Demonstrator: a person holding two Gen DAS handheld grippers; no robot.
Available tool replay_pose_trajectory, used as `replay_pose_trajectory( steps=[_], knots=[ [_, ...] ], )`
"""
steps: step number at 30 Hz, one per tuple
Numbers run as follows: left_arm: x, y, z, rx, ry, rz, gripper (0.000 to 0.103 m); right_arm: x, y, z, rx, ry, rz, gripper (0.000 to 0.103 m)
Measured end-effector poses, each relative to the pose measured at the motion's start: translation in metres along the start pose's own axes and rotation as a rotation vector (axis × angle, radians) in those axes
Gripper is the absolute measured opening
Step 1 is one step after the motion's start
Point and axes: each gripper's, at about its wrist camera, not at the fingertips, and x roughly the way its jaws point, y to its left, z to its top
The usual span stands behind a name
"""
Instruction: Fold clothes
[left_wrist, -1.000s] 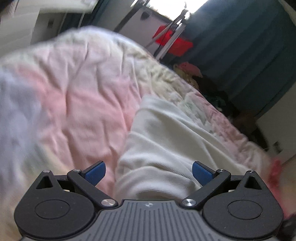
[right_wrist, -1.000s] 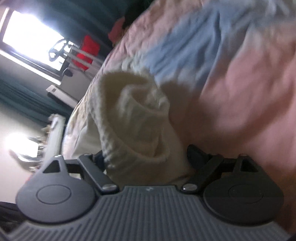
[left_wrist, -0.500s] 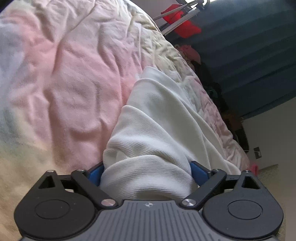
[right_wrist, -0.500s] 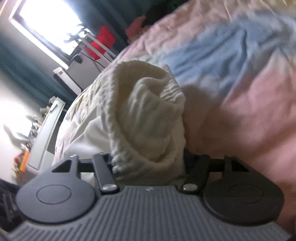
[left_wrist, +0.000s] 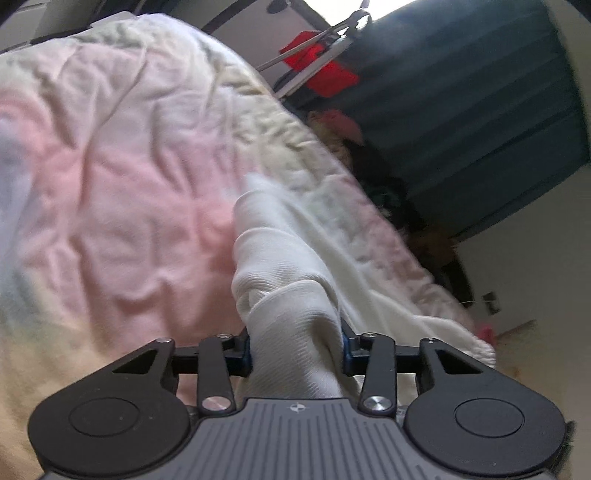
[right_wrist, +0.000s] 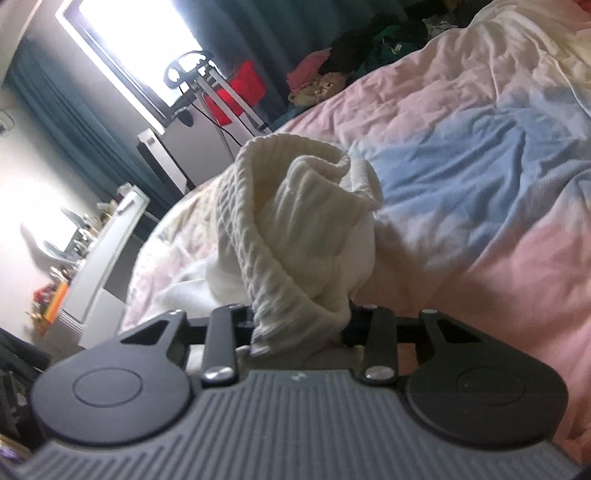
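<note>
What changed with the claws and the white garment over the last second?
Both claws closed: the left claw, open a second ago, now pinches the white ribbed garment; the right claw tightened on its bunched edge. The garment's far end stayed draped on the pastel quilt.

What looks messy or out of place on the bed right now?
Only the white garment: it is bunched and twisted rather than flat, clamped by the right gripper and the left gripper. The pastel bedspread beneath is wrinkled.

One white garment (left_wrist: 295, 295), one pastel bedspread (left_wrist: 129, 184), two grippers: left gripper (left_wrist: 295, 349), right gripper (right_wrist: 301, 323).
</note>
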Motion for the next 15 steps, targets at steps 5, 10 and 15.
replay_pose_trajectory(
  steps=[5,10,15],
  knots=[
    [0.019,-0.058,0.019,0.037,0.012,-0.058,0.039,-0.029,-0.004,0.043,0.020,-0.048,0.030,0.038],
    [0.086,-0.143,0.034,0.098,0.061,-0.118,0.039,-0.057,-0.041,0.114,0.045,-0.146,0.009,0.038],
    [0.195,-0.245,0.045,0.196,0.101,-0.175,0.039,-0.061,-0.107,0.196,0.098,-0.252,-0.070,0.038]
  ],
)
